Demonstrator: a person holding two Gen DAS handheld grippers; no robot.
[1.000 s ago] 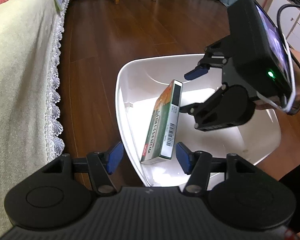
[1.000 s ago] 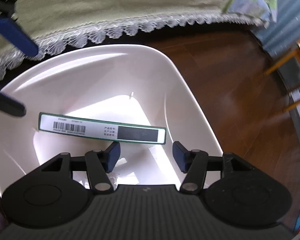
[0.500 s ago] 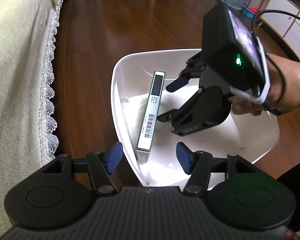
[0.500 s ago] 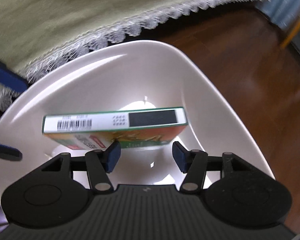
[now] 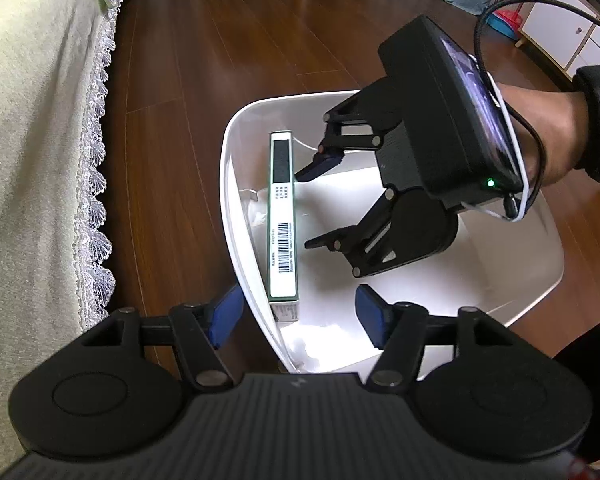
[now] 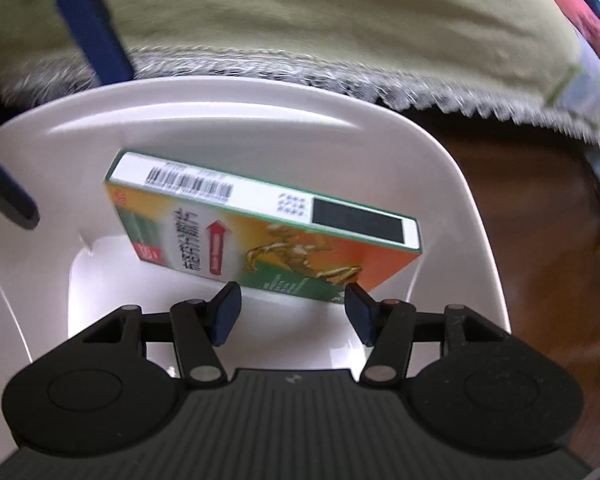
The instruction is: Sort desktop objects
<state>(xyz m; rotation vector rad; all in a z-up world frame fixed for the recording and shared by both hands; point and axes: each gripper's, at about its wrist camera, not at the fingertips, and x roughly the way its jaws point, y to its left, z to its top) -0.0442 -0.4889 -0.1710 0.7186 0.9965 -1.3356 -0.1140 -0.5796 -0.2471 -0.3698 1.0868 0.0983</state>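
Left wrist view
Box position: the box (image 5: 283,216) stands on a long narrow edge inside the white bin (image 5: 540,280), against the wall nearest the draped furniture; I judge it has been dropped in as a sorted item
Left gripper: the left gripper (image 5: 298,316) straddles the bin's near rim, one pad outside the wall and one inside; its jaws are opening, with only the rim and the box's near end between them and no pad pressing on either
Right gripper: the right gripper (image 5: 312,204), held in a hand (image 5: 548,136) with a dark sleeve, hangs over the bin just beside the box; its fingers are spread and clamp nothing
Writing: the upturned white edge carries a barcode, small print too fine to read, and a solid black rectangle
Surroundings: green cloth with lace trim (image 5: 40,140) hangs at left over the wooden floor (image 5: 180,80)

Right wrist view
Box face: orange and green front with a golden running figure, a red arrow and large characters I cannot make out in the blur; a red tag sits at one corner
Barcode edge: faces up, with the black patch at its right end
Gripper relation: the blue pads (image 6: 228,312) sit apart, just short of the box's lower edge, touching nothing
Likely reason: the spread fingers beside the box suggest a release or a nudge to settle it flat
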